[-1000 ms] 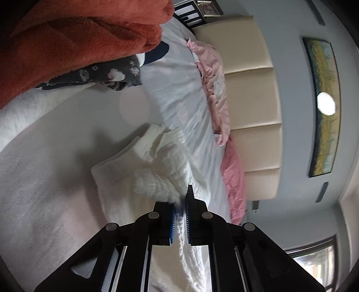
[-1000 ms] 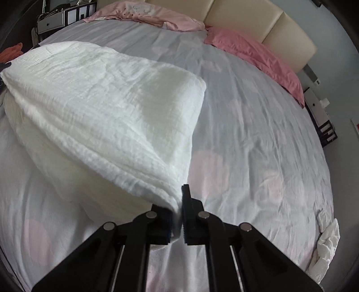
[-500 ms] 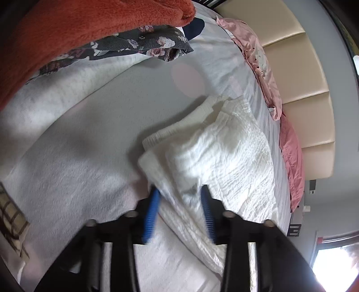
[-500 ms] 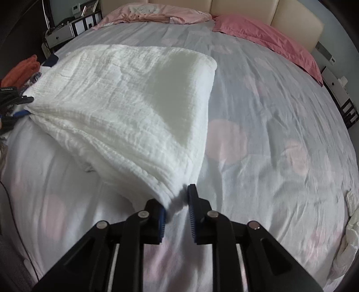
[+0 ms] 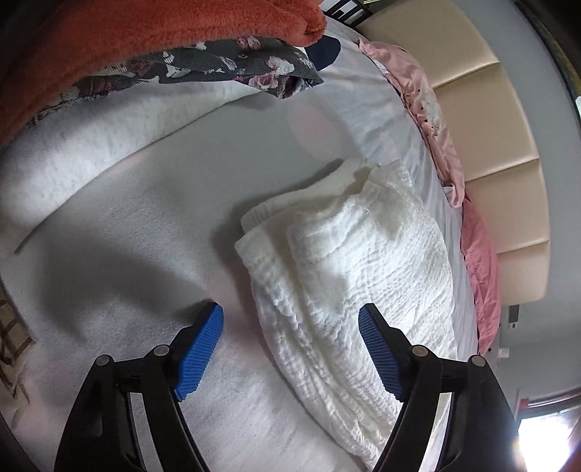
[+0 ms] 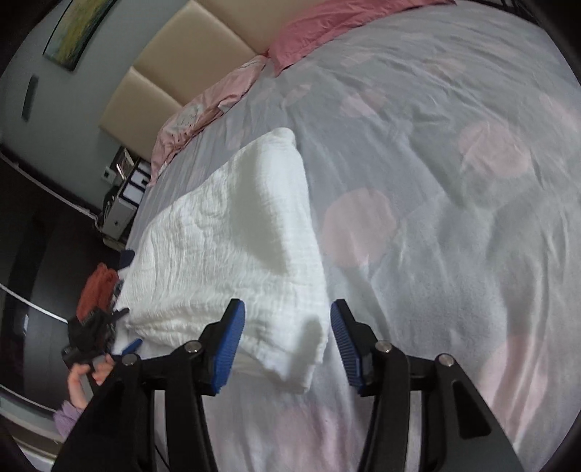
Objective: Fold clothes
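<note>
White crinkled garment is lying folded on the bedsheet, long axis running from the near grippers toward the pink pillows. Left gripper and right gripper are both hovering spread wide, gripping nothing. Floral cloth and orange blanket are lying well apart.

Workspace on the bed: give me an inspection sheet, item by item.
Surface: grey bedsheet with pink spots, wrinkled.
Job's things: white crinkled folded cloth, lying flat on the sheet.
Clutter: orange fleece blanket over a dark floral garment.
Grippers: left gripper and right gripper, jaws wide open, holding nothing.
Cables: nothing seen.
Surroundings: beige padded headboard, pink pillows, framed painting.
</note>
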`<state>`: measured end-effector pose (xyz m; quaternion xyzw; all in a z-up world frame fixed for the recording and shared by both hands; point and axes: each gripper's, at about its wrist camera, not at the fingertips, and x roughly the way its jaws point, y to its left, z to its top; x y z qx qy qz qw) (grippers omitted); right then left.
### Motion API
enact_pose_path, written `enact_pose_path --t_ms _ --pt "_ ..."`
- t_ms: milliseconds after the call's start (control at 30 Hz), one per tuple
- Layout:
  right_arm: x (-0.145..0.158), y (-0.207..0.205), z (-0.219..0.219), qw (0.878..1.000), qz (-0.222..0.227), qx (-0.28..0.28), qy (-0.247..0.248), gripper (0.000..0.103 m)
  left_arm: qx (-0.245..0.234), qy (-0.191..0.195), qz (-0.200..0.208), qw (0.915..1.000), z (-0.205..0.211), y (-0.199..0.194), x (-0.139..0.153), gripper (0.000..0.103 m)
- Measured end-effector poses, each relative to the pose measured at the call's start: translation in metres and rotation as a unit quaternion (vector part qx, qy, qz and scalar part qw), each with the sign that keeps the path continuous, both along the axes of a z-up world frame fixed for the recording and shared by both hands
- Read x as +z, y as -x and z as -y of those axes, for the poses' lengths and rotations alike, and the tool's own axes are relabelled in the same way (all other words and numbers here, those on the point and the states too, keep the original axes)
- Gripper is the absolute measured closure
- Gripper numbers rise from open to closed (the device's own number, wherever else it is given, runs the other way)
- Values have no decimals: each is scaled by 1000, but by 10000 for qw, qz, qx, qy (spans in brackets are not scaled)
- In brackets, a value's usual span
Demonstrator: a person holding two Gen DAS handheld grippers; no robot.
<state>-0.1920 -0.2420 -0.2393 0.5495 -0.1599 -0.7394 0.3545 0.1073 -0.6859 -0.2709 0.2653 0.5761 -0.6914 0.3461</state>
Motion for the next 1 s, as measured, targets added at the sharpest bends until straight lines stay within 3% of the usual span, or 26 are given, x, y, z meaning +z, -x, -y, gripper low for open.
enact_pose_path --t_ms 133,200,267,300,333,367,400,467,633,833,1000 --pt "-28 21 4 9978 528 -157 381 55 -70 314 134 9994 1 13 -2 26" --pt "-42 24 13 9957 743 -77 546 55 -159 537 261 9981 1 22 0 39" --pt "-45 21 23 9963 624 -4 597 58 -304 735 346 9962 0 31 0 53" --pt "-46 19 29 9965 582 75 603 61 -354 802 352 9955 0 35 0 61" --pt "-48 19 34 9962 591 190 606 76 -383 859 321 9951 0 39 0 65" --pt "-50 19 39 9957 649 259 615 83 -405 902 301 9946 0 41 0 74" --pt "-52 20 40 9950 711 246 658 86 -419 934 287 9943 -1 42 0 81" --pt "-49 20 33 9938 757 144 803 93 -444 998 264 9937 -3 41 3 84" --pt "-10 21 3 9916 715 -153 1070 96 -667 960 190 9930 -19 37 13 87" --pt "44 -16 -53 9955 465 -301 764 96 -1112 736 213 9908 -66 28 32 87" --pt "52 -65 -121 9949 631 -609 503 96 -1436 596 216 9876 -113 9 51 88"
